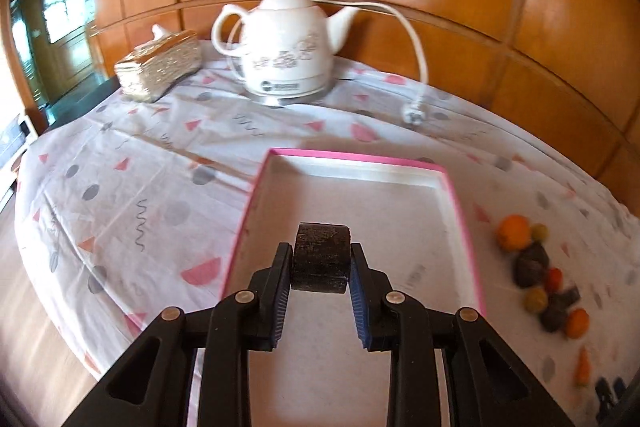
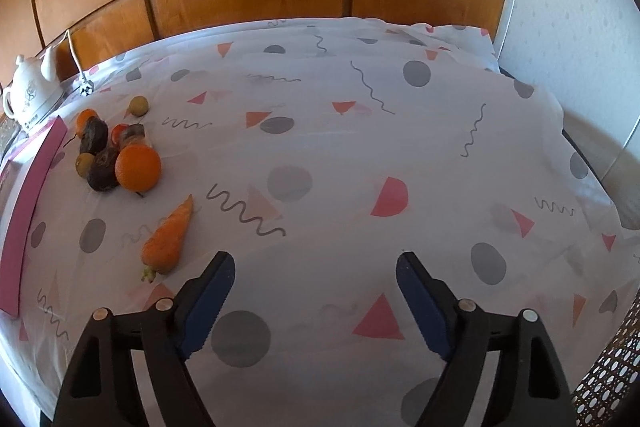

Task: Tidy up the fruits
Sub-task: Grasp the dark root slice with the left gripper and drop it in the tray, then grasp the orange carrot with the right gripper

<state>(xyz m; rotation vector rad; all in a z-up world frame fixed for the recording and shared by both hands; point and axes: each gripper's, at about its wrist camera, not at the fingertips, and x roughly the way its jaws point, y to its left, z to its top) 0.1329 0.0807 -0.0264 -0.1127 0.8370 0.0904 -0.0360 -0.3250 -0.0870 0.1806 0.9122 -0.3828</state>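
Above the patterned tablecloth (image 1: 120,187), a dark cylindrical piece (image 1: 322,257) is clamped by the downward-angled left gripper (image 1: 321,269) over the pink-rimmed tray (image 1: 460,203), while the right gripper (image 2: 315,263) is held wide, empty.

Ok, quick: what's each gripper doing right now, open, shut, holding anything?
Left gripper: shut on a dark brown cylindrical chunk, held above the shallow pink-edged white box.
Right gripper: open, nothing between its fingers, over the patterned white tablecloth.
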